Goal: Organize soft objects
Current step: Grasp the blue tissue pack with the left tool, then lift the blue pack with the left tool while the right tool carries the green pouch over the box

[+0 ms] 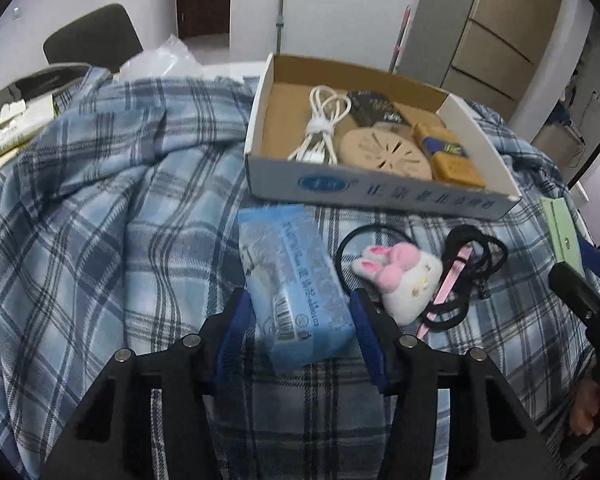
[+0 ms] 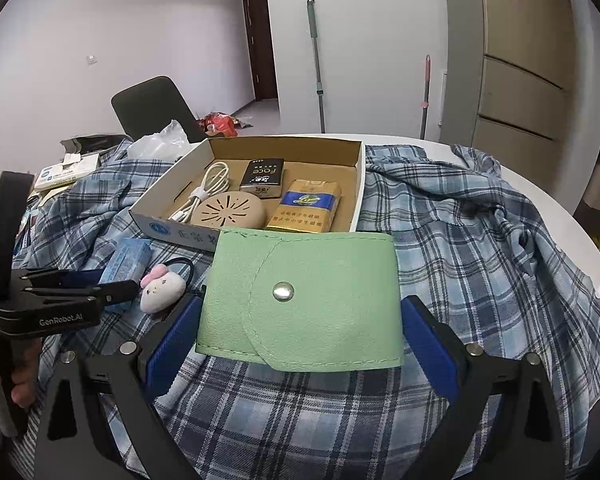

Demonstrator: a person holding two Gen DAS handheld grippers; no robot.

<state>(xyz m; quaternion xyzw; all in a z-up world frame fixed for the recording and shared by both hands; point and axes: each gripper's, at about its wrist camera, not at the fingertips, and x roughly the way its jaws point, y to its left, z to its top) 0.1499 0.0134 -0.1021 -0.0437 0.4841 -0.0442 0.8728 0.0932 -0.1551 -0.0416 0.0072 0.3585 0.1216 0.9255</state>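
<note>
Near the box point(image 2: 256, 196), left gripper point(image 1: 300, 320) clamps the tissue pack point(image 1: 296, 280), right gripper point(image 2: 300, 332) clamps the pouch point(image 2: 304, 300); either could slip from loose pinches.

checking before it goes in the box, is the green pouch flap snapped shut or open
Shut, it seems: the green pouch has its flap folded flat over the front, with the snap at its tip.

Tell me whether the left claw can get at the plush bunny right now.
Probably not directly: the left claw already straddles the light-blue tissue pack, filling its jaws; the white-and-pink plush bunny lies unobstructed just right of it.
</note>
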